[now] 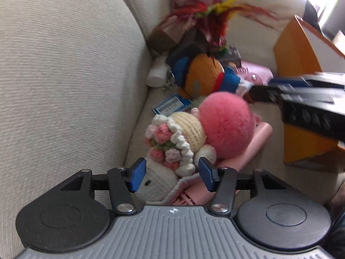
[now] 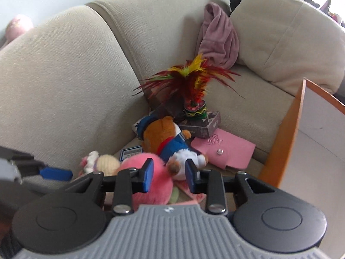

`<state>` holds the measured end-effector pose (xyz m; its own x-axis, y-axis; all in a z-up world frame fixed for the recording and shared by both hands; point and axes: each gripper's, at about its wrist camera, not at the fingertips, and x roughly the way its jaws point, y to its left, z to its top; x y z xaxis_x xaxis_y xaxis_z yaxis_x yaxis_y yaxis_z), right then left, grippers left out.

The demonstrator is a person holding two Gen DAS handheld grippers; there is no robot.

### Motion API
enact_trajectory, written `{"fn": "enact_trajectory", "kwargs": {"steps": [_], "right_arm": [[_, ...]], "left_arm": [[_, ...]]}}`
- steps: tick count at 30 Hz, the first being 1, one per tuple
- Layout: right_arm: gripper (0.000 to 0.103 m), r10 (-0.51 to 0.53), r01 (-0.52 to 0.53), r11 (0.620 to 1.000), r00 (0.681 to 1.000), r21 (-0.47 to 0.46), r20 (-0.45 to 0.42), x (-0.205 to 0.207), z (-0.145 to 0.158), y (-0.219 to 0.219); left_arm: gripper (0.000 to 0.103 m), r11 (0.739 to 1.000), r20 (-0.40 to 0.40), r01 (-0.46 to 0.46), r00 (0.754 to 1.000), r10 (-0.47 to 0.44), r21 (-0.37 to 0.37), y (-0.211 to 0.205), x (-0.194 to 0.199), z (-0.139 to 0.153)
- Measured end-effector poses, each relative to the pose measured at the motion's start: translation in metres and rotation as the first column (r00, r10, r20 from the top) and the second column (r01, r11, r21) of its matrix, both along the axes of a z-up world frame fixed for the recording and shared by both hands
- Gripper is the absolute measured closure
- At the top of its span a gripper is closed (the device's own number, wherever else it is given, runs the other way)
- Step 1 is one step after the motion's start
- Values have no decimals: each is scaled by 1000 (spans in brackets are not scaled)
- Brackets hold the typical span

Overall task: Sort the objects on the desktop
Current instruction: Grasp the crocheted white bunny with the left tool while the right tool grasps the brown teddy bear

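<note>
Crochet doll (image 1: 172, 151) lies lengthwise toward left tool (image 1: 171, 176), head nearest.

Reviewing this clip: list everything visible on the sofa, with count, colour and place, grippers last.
Fabric sofa: one, beige, under everything.
Mauve cloth: one, draped on the backrest.
Feather shuttlecock: one, red and yellow, on a dark box.
Plush bear in blue jacket: one, brown, mid pile.
Pink snap wallet: one, beside the bear.
Fluffy pompom: one, pink, near front.
Crochet doll: one, cream with pink flowers, nearest.
Blue card: one, on the seat.
Orange-edged board: one, right side.
Left hand-held gripper: open, over the doll.
Right hand-held gripper: open, empty.
</note>
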<state>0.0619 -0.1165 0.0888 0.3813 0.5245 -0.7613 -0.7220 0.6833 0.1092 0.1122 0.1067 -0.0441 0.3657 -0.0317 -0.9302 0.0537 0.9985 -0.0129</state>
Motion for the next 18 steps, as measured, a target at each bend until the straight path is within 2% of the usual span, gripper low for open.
{"fn": "enact_trajectory", "kwargs": {"steps": [6, 9, 16, 17, 18], "right_arm": [[68, 42, -45, 996, 998, -71, -36, 25, -18, 31], [56, 63, -65, 991, 998, -116, -24, 34, -25, 45], [52, 74, -95, 982, 989, -162, -128, 54, -44, 61], [52, 80, -101, 982, 988, -161, -133, 55, -46, 62], [56, 79, -101, 982, 988, -158, -136, 54, -46, 62]], "left_arm": [[25, 998, -33, 28, 999, -30, -48, 6, 13, -9], [21, 997, -39, 50, 998, -53, -64, 8, 17, -13], [20, 987, -58, 144, 987, -148, -75, 15, 11, -12], [20, 986, -62, 144, 987, -149, -80, 17, 12, -12], [20, 986, -65, 145, 987, -150, -82, 17, 13, -12]]}}
